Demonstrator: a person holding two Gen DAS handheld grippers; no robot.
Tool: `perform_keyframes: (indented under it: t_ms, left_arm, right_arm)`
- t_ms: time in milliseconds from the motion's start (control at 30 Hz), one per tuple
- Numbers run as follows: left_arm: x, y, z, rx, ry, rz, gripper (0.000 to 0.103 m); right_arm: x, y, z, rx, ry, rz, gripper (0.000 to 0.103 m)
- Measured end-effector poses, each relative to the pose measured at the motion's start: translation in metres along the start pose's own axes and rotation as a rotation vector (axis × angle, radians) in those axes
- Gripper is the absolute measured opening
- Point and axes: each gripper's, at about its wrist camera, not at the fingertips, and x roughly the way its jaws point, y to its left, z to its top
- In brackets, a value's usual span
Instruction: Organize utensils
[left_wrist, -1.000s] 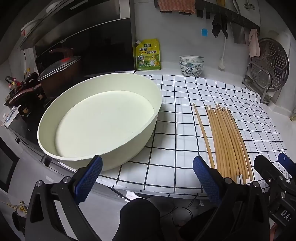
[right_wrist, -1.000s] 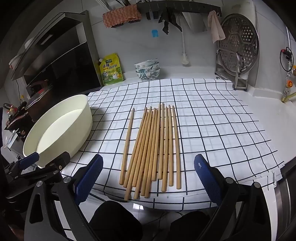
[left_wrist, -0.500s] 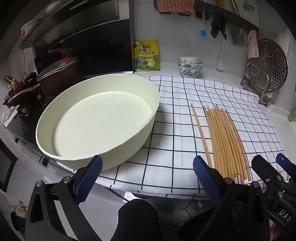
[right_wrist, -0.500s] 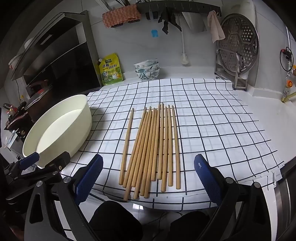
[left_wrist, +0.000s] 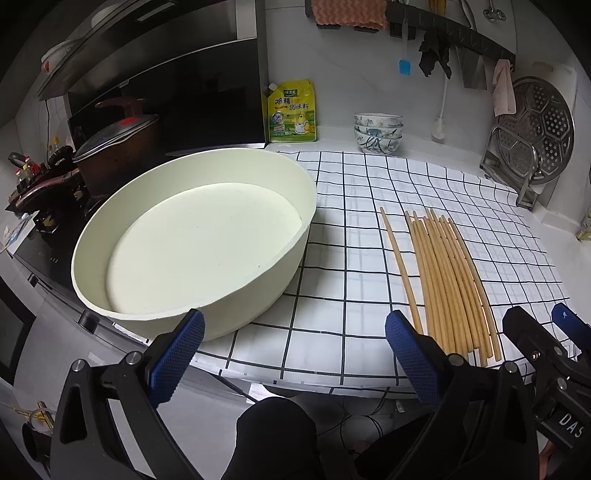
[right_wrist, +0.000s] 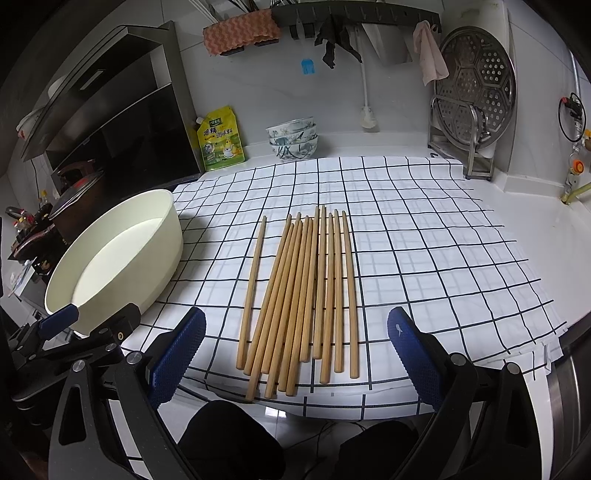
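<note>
Right gripper (right_wrist: 295, 350) hovers at near counter edge, jaws spread wide, holding nothing. Left gripper (left_wrist: 293, 354) likewise wide open and empty, facing cream basin (left_wrist: 110, 218) on left. Chopsticks (right_wrist: 306, 291) lie in loose fan on checked cloth (right_wrist: 424, 258), one stray apart on left (easiest first pick). Likely step: reach and grasp. Advice: come in low, straddle stick crosswise near thick end, close gently so neighbours don't roll.

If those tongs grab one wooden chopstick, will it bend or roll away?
The chopsticks look thin, straight and wooden, so probably stiff and light. They seem round, so a nudge may roll one across the checked cloth. The lone stick lies apart, likely easiest to pinch.
</note>
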Motion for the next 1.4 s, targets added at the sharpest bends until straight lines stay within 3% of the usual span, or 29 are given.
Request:
perform_keyframes:
  t_ms: [1400]
  left_arm:
    - [-0.0007,0.0028,-0.0047,-0.003,-0.003,0.002,0.097]
  right_arm:
    - [-0.0010,0.0001,-0.0003,0.004,-0.005,-0.002,0.094]
